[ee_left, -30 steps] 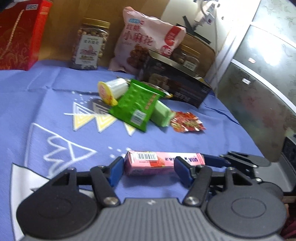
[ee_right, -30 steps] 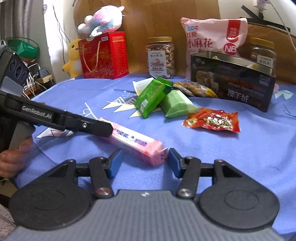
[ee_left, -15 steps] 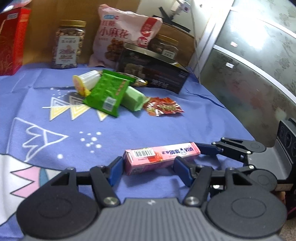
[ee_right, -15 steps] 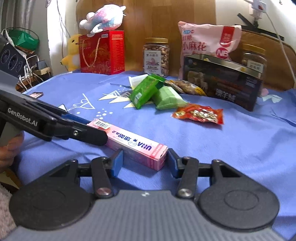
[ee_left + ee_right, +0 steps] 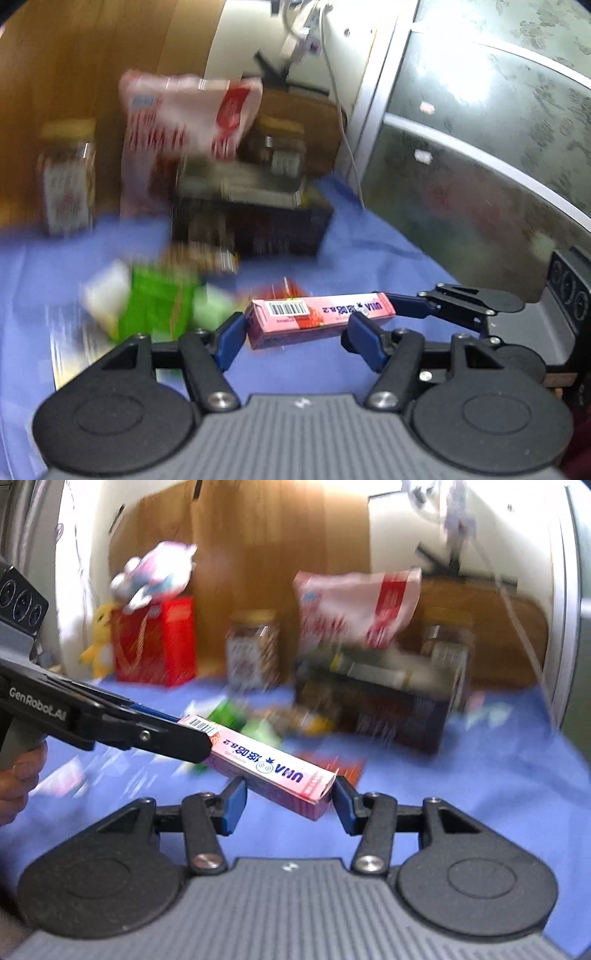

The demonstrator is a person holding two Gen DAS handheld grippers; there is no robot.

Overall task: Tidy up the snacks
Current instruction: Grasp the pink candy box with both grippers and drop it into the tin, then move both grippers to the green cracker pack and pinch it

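Two black two-finger grippers are in view, the left gripper (image 5: pixel 295 332) and the right gripper (image 5: pixel 290 799). There is one long pink cardboard candy box (image 5: pixel 273 766). One dark rectangular tin box (image 5: pixel 373 712) stands on the blue printed cloth (image 5: pixel 461 794). Three clear plastic jars with gold lids (image 5: pixel 253 650) stand at the back. One large pink snack bag (image 5: pixel 354 605), one red gift box (image 5: pixel 155 642), two green packets (image 5: pixel 159 306), one small red packet (image 5: pixel 347 768) and two plush toys (image 5: pixel 155 576) complete the count; the rest is too blurred.

candy box (image 5: pixel 317 319) above cloth (image 5: pixel 332 369) | tin (image 5: pixel 255 221) behind | jar (image 5: pixel 66 177) left of bag (image 5: pixel 184 122)
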